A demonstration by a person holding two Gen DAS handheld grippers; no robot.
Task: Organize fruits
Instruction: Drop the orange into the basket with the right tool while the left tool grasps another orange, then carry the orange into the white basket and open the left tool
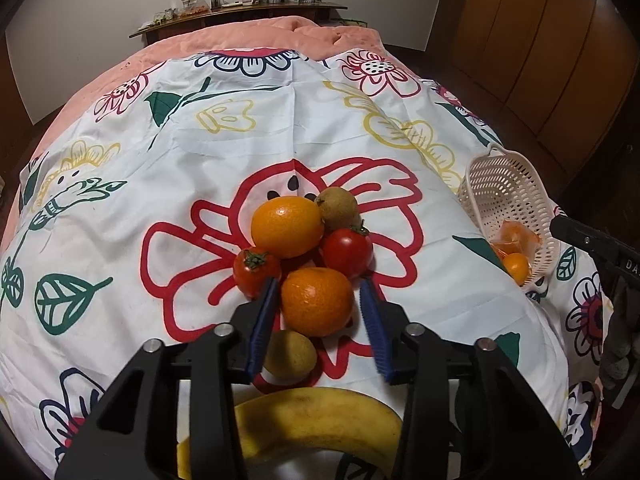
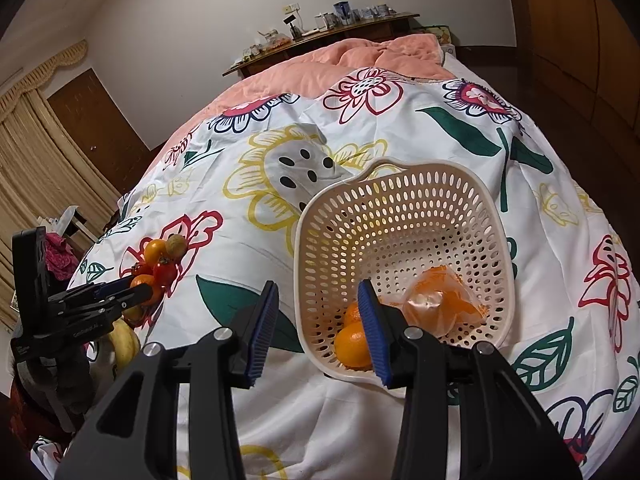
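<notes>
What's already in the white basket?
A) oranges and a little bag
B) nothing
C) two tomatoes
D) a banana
A: the right wrist view shows oranges and a clear bag of orange pieces lying in the basket; the banana and tomatoes are on the cloth.

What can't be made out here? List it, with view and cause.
- Banana, left wrist: ends hidden by the body of the left gripper.
- Orange, left wrist: whether the pads touch it; shadow fills the gaps.
- Basket fruit, right wrist: a finger covers them; count unclear.
- Bag, right wrist: crinkled plastic blurs its contents.
- Shelf items, both views: too small.
</notes>
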